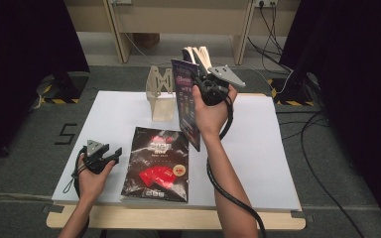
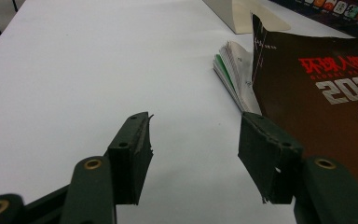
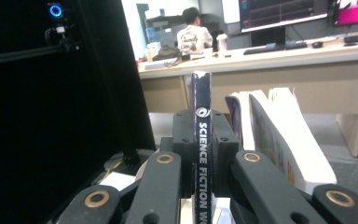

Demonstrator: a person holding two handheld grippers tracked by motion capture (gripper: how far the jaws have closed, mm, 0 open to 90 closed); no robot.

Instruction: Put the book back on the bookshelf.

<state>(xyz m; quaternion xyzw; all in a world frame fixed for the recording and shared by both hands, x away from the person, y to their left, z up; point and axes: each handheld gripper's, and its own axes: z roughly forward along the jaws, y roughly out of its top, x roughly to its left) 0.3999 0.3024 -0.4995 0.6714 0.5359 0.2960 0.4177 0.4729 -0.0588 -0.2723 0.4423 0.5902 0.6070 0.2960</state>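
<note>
A dark magazine (image 1: 158, 163) with red and white print lies flat on the white table (image 1: 258, 163) near the front; its fanned page edges (image 2: 235, 74) face my left gripper. My left gripper (image 1: 110, 153) rests on the table just left of that magazine, jaws open with nothing between them (image 2: 193, 156). My right gripper (image 1: 202, 74) is raised above the table's back middle, shut on a purple-blue magazine (image 1: 187, 101) held upright. Its spine (image 3: 201, 140) reads "SCIENCE FICTION" between the jaws. Several magazines (image 3: 279, 135) stand upright just beyond it.
A wooden rack (image 1: 159, 94) stands at the table's back middle, with upright magazines (image 1: 198, 53) to its right. Black curtains flank the table, and cables (image 1: 317, 163) trail on the carpet at right. A desk and a seated person (image 3: 193, 32) are far behind.
</note>
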